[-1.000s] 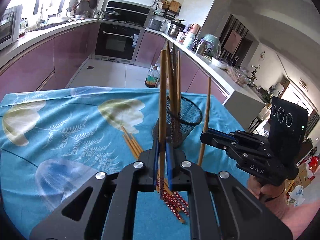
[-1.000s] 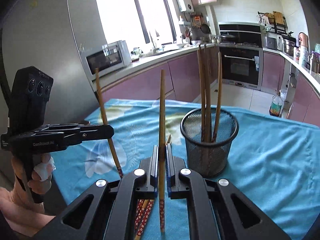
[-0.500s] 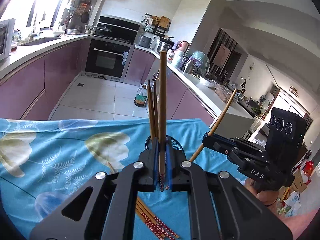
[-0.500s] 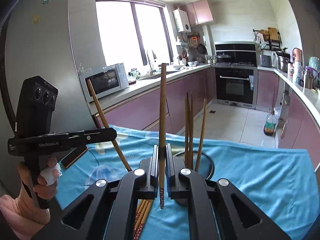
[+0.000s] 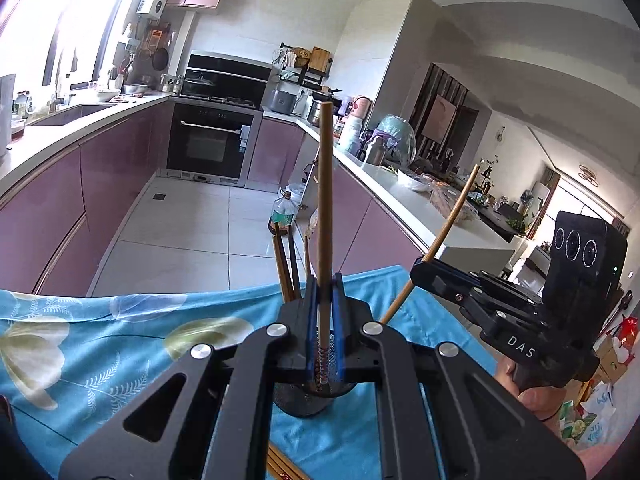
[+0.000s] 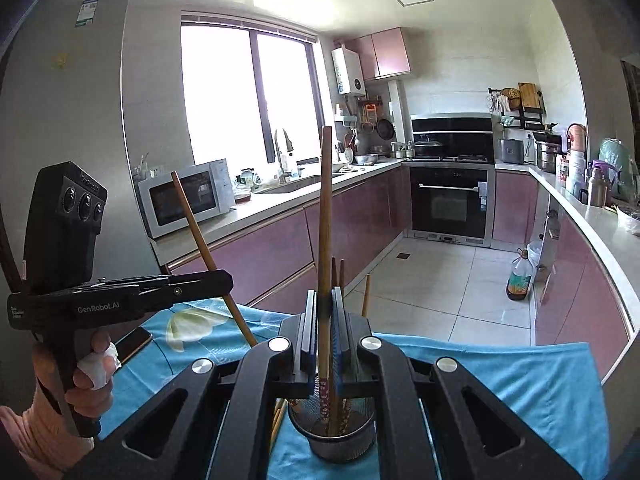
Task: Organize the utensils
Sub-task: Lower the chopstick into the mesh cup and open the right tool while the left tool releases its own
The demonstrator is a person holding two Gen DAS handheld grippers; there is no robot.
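While both grippers hang above the blue floral tablecloth [image 5: 120, 344], each one is clamped tight on a single wooden chopstick; the left gripper [image 5: 323, 300] pinches its chopstick [image 5: 323, 208] between blue-edged pads, the stick standing nearly upright, its plain end high against the kitchen and its patterned red end poking out just below the jaws; seen from the right wrist camera, that same stick leans up and to the left out of the left gripper, which a hand [image 6: 90, 364] with a white-wrapped finger holds by the handle; the right gripper [image 6: 325, 312] grips its own chopstick [image 6: 325, 216] the same way, upright, with the patterned end showing below the pads over the holder's mouth; in the left wrist view this stick slants up and to the right from the right gripper's tip; the black mesh holder [image 6: 340, 446] stands on the cloth directly under the jaws in both views, largely hidden by the gripper bodies; 3 or so more chopsticks [image 5: 286, 264] already stand inside it, their tips rising just beside the held sticks; a few loose chopsticks [image 6: 278, 420] lie on the cloth just left of the holder, mostly covered by the gripper; a dark flat object [image 6: 134, 344] rests at the cloth's left edge.
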